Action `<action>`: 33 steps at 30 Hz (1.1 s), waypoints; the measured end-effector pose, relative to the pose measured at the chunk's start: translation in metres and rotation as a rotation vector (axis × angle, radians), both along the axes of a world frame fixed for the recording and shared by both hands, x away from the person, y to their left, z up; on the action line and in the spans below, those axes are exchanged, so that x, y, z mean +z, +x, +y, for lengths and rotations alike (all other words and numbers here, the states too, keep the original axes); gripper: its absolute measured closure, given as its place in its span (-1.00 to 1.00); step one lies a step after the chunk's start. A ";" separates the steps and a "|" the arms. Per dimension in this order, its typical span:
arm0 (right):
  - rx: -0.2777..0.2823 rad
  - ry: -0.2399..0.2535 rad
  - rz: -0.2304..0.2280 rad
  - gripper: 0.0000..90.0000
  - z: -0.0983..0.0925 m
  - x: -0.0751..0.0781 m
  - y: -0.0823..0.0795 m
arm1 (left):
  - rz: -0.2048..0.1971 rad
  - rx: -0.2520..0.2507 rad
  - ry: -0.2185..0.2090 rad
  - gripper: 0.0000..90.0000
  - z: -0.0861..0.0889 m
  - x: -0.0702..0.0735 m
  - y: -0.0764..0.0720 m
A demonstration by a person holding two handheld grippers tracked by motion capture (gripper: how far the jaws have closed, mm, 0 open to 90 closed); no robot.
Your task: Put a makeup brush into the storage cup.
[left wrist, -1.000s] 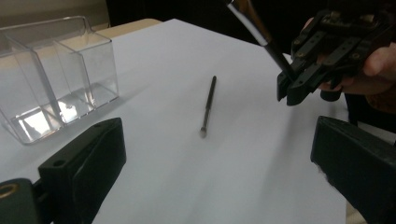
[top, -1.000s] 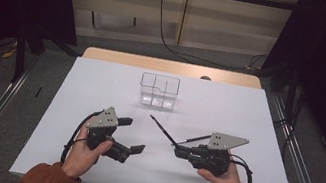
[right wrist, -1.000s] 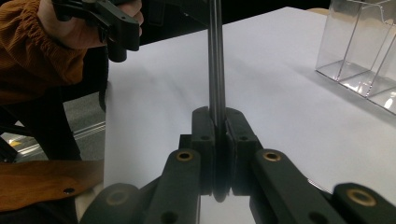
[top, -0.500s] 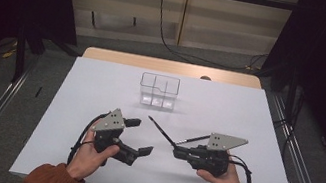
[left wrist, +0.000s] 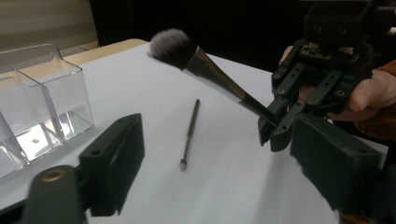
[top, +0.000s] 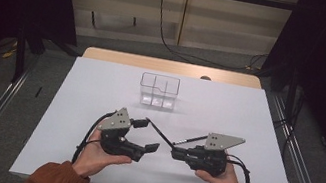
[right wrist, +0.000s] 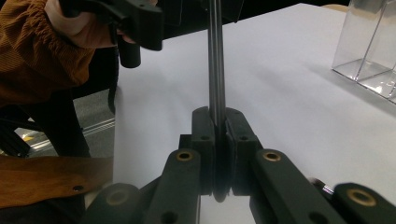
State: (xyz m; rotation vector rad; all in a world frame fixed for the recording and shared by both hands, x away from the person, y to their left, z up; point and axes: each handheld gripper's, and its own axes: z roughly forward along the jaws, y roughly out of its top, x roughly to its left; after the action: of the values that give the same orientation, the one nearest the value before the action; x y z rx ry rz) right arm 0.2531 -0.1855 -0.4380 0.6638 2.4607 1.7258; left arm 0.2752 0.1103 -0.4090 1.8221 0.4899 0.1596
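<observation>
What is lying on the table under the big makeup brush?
Under the big makeup brush, which the right hand-held gripper holds raised, a thin small brush lies on the white table. The held end of the big brush's handle is covered by the jaws.

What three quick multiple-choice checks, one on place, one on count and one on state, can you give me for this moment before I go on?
1. Where does the small brush lie?
A. flat on the white table
B. inside the clear organizer
C. in the left gripper

2. How many brushes are there in all?
A. one
B. two
C. four

3. What is the right gripper doing?
A. standing open over the table
B. shut on the big brush's handle
C. shut on the organizer's wall

Answers:
1 A, the left gripper view shows it lying on the table, apart from the organizer.
2 B, the big brush is held up in the air and the small one lies below it.
3 B, the right gripper view shows both pads pressed on the dark handle.
</observation>
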 end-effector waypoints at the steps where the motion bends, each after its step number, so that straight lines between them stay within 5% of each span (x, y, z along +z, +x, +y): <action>1: 0.000 -0.002 -0.002 0.87 0.000 0.000 0.000 | -0.002 0.001 -0.005 -0.51 0.000 0.001 0.000; 9: -0.004 0.012 -0.010 0.87 0.000 0.001 0.000 | -0.002 -0.007 -0.038 -0.10 -0.006 0.006 0.003; 33: 0.013 -0.011 -0.020 0.87 0.003 -0.001 0.000 | 0.072 -0.036 -0.110 0.44 -0.007 0.008 0.006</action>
State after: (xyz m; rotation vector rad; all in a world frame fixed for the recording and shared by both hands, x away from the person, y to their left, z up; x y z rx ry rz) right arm 0.2532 -0.1823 -0.4390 0.6271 2.4645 1.7140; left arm 0.2813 0.1036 -0.4007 1.7324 0.5071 0.0415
